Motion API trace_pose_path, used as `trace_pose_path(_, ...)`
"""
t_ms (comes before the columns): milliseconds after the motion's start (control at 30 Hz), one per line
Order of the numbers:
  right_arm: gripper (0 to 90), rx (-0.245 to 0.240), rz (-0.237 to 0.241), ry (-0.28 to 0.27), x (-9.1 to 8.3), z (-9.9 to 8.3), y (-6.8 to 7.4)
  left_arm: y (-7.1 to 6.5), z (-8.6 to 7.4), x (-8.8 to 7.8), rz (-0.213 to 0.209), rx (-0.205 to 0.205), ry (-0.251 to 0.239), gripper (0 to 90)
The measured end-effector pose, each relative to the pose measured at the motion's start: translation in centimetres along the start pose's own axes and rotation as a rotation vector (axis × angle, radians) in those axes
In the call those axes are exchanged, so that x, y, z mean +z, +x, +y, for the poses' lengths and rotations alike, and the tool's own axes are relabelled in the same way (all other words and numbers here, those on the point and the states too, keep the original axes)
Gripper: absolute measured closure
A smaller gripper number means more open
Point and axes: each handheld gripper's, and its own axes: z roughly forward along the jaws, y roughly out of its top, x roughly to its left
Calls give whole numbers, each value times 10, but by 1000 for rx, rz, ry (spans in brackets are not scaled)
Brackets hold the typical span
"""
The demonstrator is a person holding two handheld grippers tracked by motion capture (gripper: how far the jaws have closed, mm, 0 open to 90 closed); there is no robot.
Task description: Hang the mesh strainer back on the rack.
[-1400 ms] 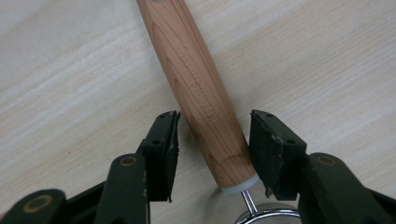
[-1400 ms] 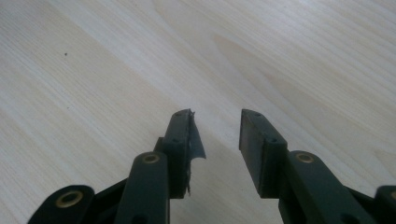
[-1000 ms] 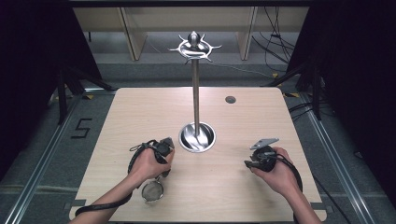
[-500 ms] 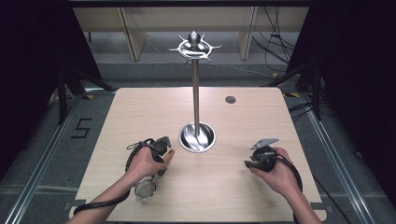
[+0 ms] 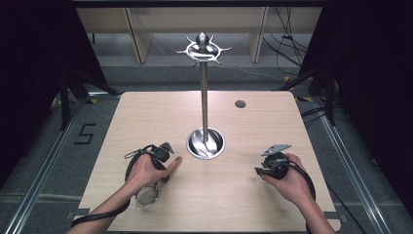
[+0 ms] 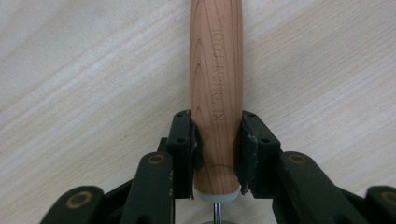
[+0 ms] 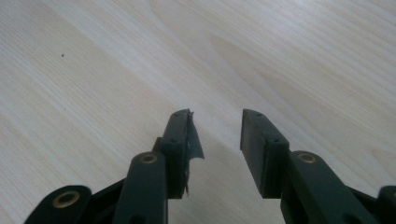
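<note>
On the near left of the wooden table (image 5: 146,112), in the high view, the left gripper (image 5: 166,155) is sitting in the person's left hand (image 5: 142,171), and a small mesh strainer (image 5: 145,196) is lying along the tabletop beneath that hand. Its wooden handle (image 5: 174,161) is pointing toward the round steel base (image 5: 205,143) of a tall utensil stand (image 5: 203,92), which is standing at the table's centre. The right gripper (image 5: 263,171) is resting in the right hand (image 5: 291,179) at the near right, well apart from the stand.

Across the left gripper view, the two black jaws are pressing against both sides of the wooden handle (image 6: 215,93), which is stamped KITCHEN TOOL; a thin metal stem is showing below the handle's end.

Across the right gripper view, the right gripper (image 7: 215,122) is holding its jaws apart over bare tabletop (image 7: 93,70), with nothing between them.
</note>
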Motion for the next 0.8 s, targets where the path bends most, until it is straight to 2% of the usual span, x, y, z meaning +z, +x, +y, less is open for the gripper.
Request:
trace_pose_path(33,634,-9,-6,-9,1,0,-1,0,-2,0,-7,-1,-34,674)
trace_pose_path(100,633,6,-2,-6,0,0,0,1,-4,-2,-18,-2,-59,674)
trace_pose_path(167,631,-10,-9,-14,1,-1,-1,3,-6,-5,-28,3,-97,674)
trace_pose_path(200,630,-12,-9,-14,1,-1,-1,4,-8,-7,-42,-2,-105,675)
trace_pose_path(233,630,-11,-9,-13,1,-1,-1,3,-9,-8,-50,-24,-133,675)
trace_pose_path(267,629,8,-3,-4,0,0,0,4,-10,-9,-58,-30,-148,675)
trace_pose_path(300,629,17,-5,-42,3,-1,0,6,-12,-12,-57,-4,-143,675)
trace_pose_path(333,629,14,-6,-35,3,-2,0,4,-13,-12,-71,-38,-185,675)
trace_pose_path(367,628,7,-7,-22,2,-1,-1,5,-14,-12,-77,-37,-201,674)
trace_pose_path(400,628,6,-7,-24,2,-1,-1,7,-15,-14,-76,-21,-222,674)
trace_pose_path(433,627,7,-7,-24,2,-1,-1,7,-16,-15,-81,-25,-233,674)
trace_pose_path(467,627,13,-4,-25,1,-1,0,12,-16,-18,-88,26,-252,675)
trace_pose_path(533,627,3,-4,-8,-1,-1,-1,14,-17,-19,-106,47,-280,675)
trace_pose_path(600,626,21,-6,-47,3,-2,0,14,-19,-22,-118,57,-296,675)
trace_pose_path(633,626,-10,-17,-31,2,-2,-1,14,-20,-23,-122,60,-313,675)
trace_pose_path(667,625,-9,-16,-33,2,-2,-1,14,-20,-24,-122,60,-332,675)
trace_pose_path(733,625,-15,-17,-35,2,-2,-2,10,-21,-25,-112,31,-381,675)
trace_pose_path(800,625,-4,-16,-32,1,-2,-1,10,-21,-29,-113,45,-412,675)
